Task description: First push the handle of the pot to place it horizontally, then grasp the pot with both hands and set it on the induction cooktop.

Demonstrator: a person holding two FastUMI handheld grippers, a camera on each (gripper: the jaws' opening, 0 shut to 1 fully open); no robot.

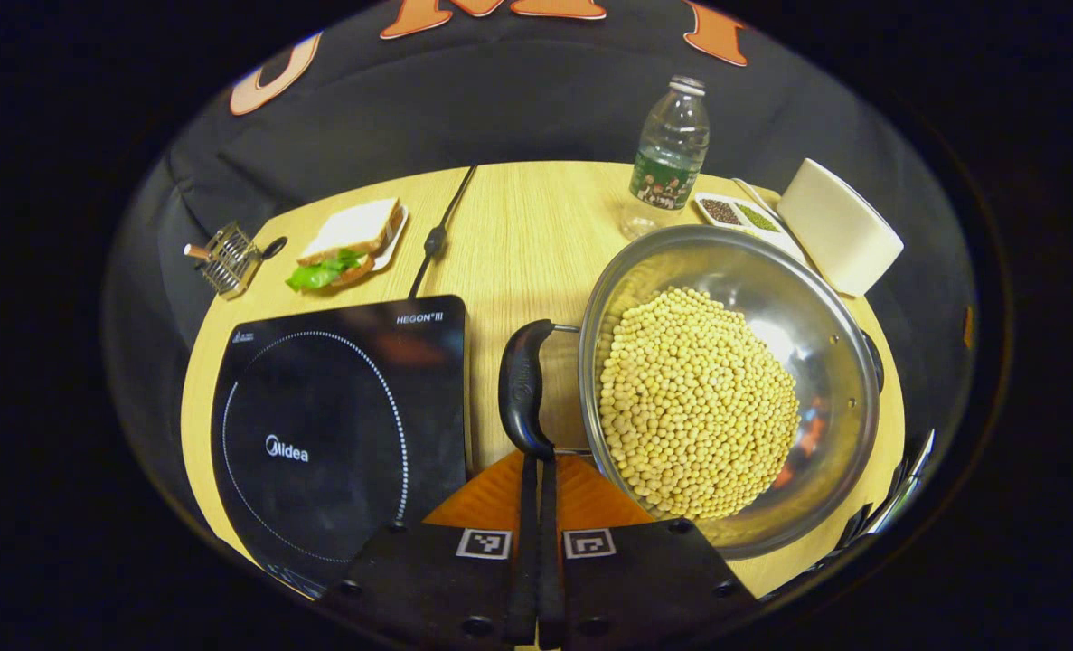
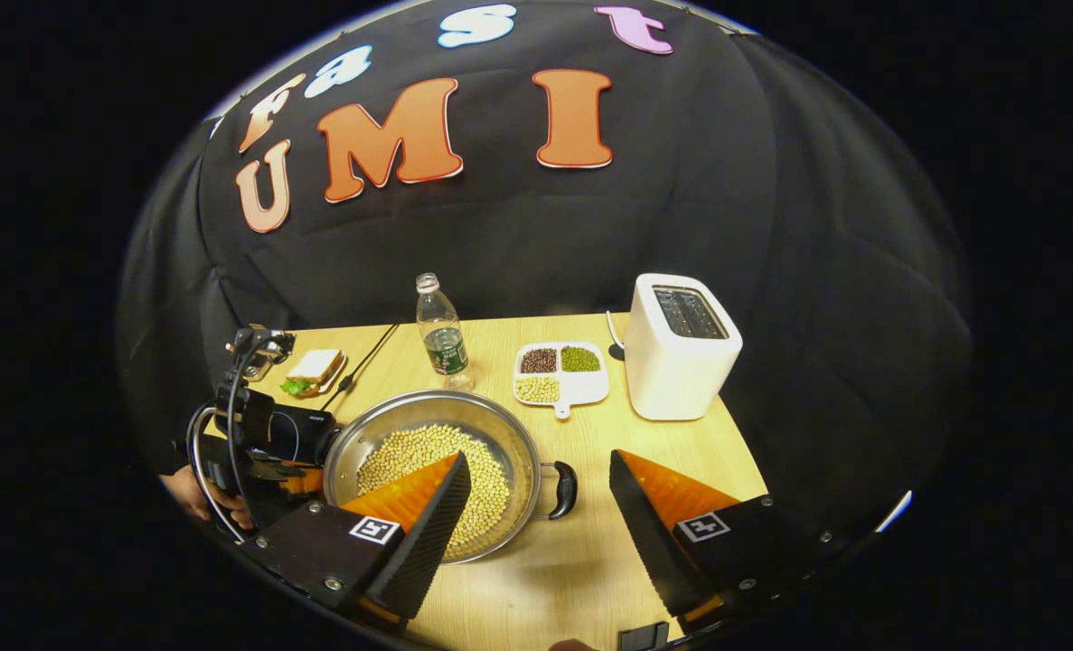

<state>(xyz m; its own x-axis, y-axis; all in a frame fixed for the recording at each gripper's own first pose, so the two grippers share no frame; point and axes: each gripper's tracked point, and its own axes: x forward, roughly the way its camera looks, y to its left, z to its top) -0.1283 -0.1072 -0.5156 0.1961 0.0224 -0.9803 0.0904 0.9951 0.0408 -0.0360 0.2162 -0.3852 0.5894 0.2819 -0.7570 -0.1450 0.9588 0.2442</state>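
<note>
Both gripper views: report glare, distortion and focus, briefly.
Left gripper view: bright glare on the pot inner wall beside the soybeans; table edge bows from fisheye; cooktop glass shows faint reflections. Right gripper view: even light, toaster sharp, right gripper fingers close and slightly soft.

The pot is showing as polished metal with a glossy, reflecting inner wall, its handle looking like smooth semi-gloss black plastic, and the beans inside are looking matt and pebbly. The induction cooktop is presenting a glossy black glass-like top, sitting on a tabletop that is reading as pale wood-grain laminate, smooth with low sheen. The bottle is looking like clear plastic, the toaster smooth matt white plastic, the wall matt black cloth.
</note>
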